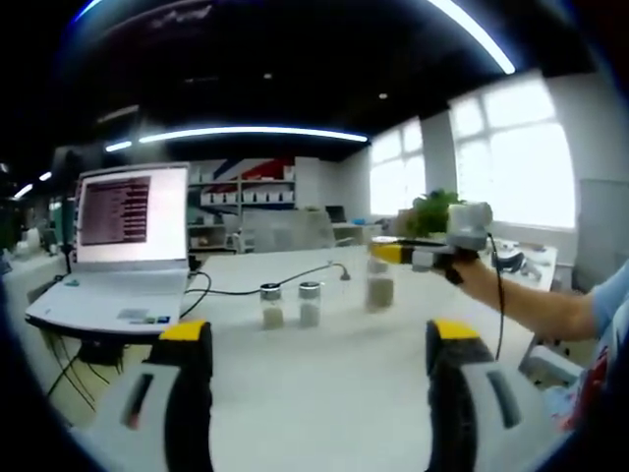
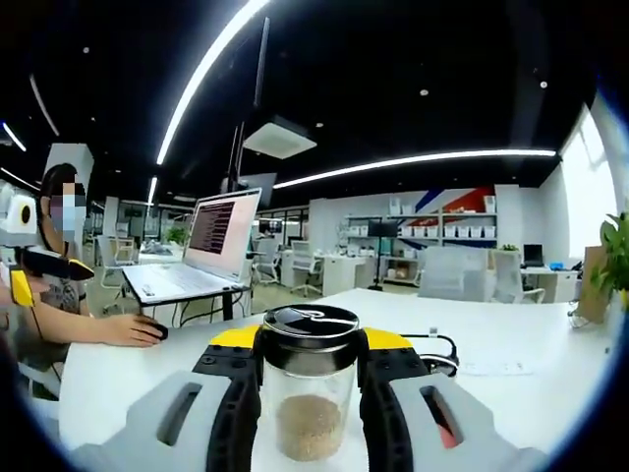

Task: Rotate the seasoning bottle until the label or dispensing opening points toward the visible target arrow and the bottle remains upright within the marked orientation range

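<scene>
My right gripper (image 2: pixel 307 393) clamps the clear black-lidded seasoning bottle (image 2: pixel 308 393) upright; left gripper (image 1: pixel 319 393) gapes empty; no arrow visible, so alignment probably remains.

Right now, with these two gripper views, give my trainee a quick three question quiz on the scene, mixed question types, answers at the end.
1. True or false: the right gripper is shut on a clear glass seasoning bottle with a black lid.
2. How many small clear jars with metal lids stand together on the white table in the left gripper view, apart from the held one? A) one B) two C) four
3. Fill in: the left gripper is ____.

Key: 1 true; 2 B; 3 open, holding nothing.
</scene>
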A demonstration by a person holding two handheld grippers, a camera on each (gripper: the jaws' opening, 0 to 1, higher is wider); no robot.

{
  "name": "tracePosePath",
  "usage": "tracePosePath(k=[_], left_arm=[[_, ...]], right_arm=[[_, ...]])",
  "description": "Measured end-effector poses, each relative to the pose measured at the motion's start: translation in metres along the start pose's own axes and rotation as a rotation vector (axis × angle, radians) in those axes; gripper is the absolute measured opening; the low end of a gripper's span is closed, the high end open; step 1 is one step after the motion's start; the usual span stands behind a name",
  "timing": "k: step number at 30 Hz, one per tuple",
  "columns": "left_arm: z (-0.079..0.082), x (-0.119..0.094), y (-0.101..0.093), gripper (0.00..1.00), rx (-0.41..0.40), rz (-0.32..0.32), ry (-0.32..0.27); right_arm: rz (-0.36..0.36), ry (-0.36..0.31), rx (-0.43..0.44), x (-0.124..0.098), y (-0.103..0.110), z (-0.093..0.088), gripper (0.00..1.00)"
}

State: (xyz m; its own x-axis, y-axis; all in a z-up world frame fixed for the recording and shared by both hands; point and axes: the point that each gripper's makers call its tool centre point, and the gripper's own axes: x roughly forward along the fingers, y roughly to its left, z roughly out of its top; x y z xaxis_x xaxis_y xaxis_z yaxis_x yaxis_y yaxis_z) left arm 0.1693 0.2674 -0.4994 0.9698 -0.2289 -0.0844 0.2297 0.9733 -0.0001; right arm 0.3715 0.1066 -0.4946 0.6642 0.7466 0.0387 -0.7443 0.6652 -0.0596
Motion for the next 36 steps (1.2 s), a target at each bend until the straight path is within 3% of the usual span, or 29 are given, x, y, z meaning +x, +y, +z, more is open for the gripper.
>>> tracePosePath(k=[15, 23, 25, 32, 36], left_arm=[[-0.001, -0.001, -0.004, 0.95, 0.000, -0.002, 0.004], [-0.002, 0.000, -0.007, 0.95, 0.003, -0.008, 0.014], [-0.003, 0.000, -0.006, 0.95, -0.003, -0.005, 0.015], [-0.003, 0.001, -0.007, 0.95, -0.004, -0.015, 0.016], [-0.005, 0.001, -0.012, 0.95, 0.046, -0.022, 0.036]], right_arm=[[0.036, -0.009, 0.051, -0.053, 0.001, -0.007, 0.36], [0.028, 0.000, 0.057, -0.074, 0.000, -0.016, 0.36], [0.063, -0.012, 0.051, -0.079, 0.005, -0.018, 0.36], [0.086, 0.004, 0.053, -0.090, 0.013, -0.028, 0.36], [0.082, 0.017, 0.059, -0.094, 0.014, -0.034, 0.36]])
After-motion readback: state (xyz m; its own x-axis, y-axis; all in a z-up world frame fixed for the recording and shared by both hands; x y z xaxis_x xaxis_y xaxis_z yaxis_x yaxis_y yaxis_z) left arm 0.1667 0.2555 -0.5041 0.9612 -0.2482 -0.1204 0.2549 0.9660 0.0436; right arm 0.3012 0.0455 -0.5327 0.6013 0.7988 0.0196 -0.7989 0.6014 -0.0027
